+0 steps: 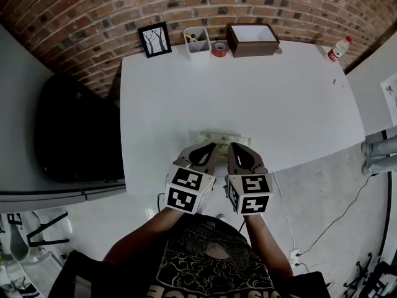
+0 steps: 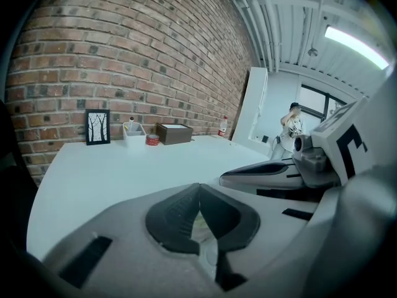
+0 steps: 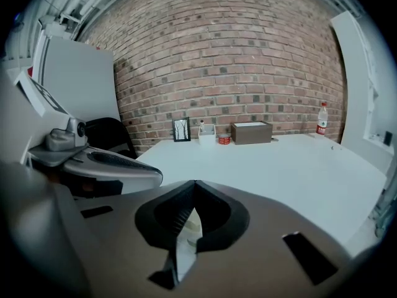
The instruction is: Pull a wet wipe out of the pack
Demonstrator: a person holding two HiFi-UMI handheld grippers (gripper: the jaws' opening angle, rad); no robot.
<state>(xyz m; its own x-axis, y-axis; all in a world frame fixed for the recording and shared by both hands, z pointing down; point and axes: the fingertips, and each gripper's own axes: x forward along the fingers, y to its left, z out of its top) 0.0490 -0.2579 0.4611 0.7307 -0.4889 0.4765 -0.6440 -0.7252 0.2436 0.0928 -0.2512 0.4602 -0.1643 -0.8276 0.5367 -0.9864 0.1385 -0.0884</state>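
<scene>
A: Was a wipe already pulled out?

B: None was seen. The wipe pack [image 1: 219, 138] was found at the near edge of the table [image 1: 248, 92]. The left hand-held gripper [image 1: 212, 147] and the right hand-held gripper [image 1: 231, 147] were held closed and empty above that edge. The whole pull was judged left.

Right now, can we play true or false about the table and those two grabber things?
1. The wipes pack lies at the near edge of the table, under the tips of the left gripper and right gripper. True.
2. Both grippers' jaws are wide open. False: on each one the jaw tips meet.
3. A bottle stands at the table's far right corner. True.
4. The tree picture lies flat in the middle of the table. False: it stands at the back, by the brick wall.
</scene>
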